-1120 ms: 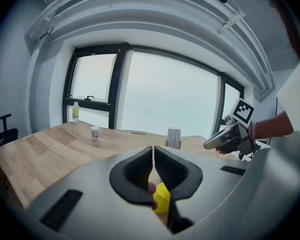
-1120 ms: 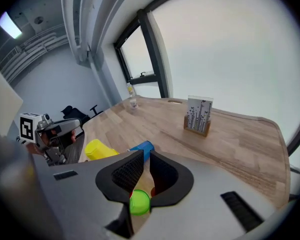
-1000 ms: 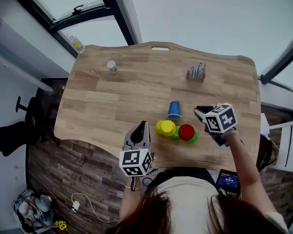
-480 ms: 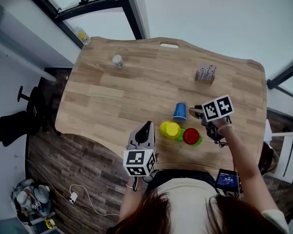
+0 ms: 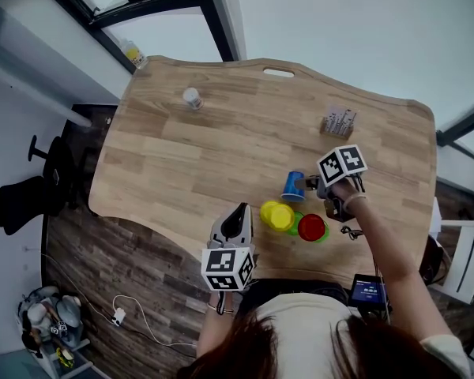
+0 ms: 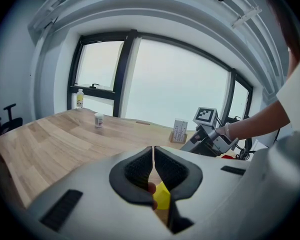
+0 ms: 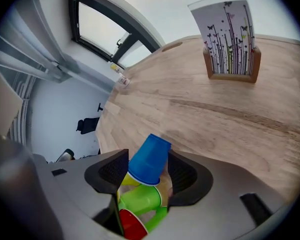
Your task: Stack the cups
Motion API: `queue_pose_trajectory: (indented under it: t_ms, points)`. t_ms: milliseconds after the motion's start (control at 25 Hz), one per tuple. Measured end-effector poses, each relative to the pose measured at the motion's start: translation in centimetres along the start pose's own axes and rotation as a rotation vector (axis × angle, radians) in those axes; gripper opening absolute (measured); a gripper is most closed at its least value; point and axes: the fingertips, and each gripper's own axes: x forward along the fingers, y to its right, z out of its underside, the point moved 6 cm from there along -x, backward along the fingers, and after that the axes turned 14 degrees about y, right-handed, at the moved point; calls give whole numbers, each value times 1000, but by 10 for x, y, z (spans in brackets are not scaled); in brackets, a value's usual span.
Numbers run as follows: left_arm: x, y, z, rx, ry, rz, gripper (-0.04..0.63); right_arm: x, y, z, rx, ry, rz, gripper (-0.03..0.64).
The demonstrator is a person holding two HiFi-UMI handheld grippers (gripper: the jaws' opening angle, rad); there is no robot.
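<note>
**Reaching for the blue cup.** On the left, my left gripper [image 6: 153, 151] hangs over the near edge of the worktop [image 5: 182, 164]. Its jaws are pressed together with nothing in them. Past their tips is the yellow cup [image 5: 278, 215], the leftmost of a tight cluster near the front edge.

In the cluster, green plastic [image 7: 140, 199] shows between the yellow cup and the red cup [image 5: 311, 227]. I cannot tell whether it is one green cup or two. The blue cup [image 5: 293, 186] stands just behind them, upside down on its rim with its base up.

On the right, my right gripper [image 7: 146, 158] points steeply down at the blue cup. Its jaws have just been opening and now stand wide, with the cup between them. As far as I can judge, the pads are not yet pressing on it.

I take this as the approach to a pick-up, with no cup stacked yet. The next move calls for a gentle close on the tapered wall, low enough that the cup does not squirt upward. After that comes a lift clear of its neighbours.

The cups are round, tapered and glossy, apparently thin plastic that would flex under a hard squeeze. The worktop is pale wood with plank grain and a wavy edge. The jaws carry dark ribbed pads set in a smooth grey shell. Well behind the right gripper, a small wooden holder [image 5: 339, 122] props up a printed card.
</note>
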Motion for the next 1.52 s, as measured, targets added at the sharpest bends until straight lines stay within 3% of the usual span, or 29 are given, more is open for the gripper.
queue_pose_trajectory:
  t_ms: [320,760,1520]
  points:
    - [4,-4,8,-17,-24,-18,29,25,12,-1,150,-35,8,275]
    - [1,-8,10,-24,-29,-33,29,35,18,4,256,-40,-5,270]
    - [-8,3,-1,-3,19,0,29,-21,-4,-7,262,254,-105,261]
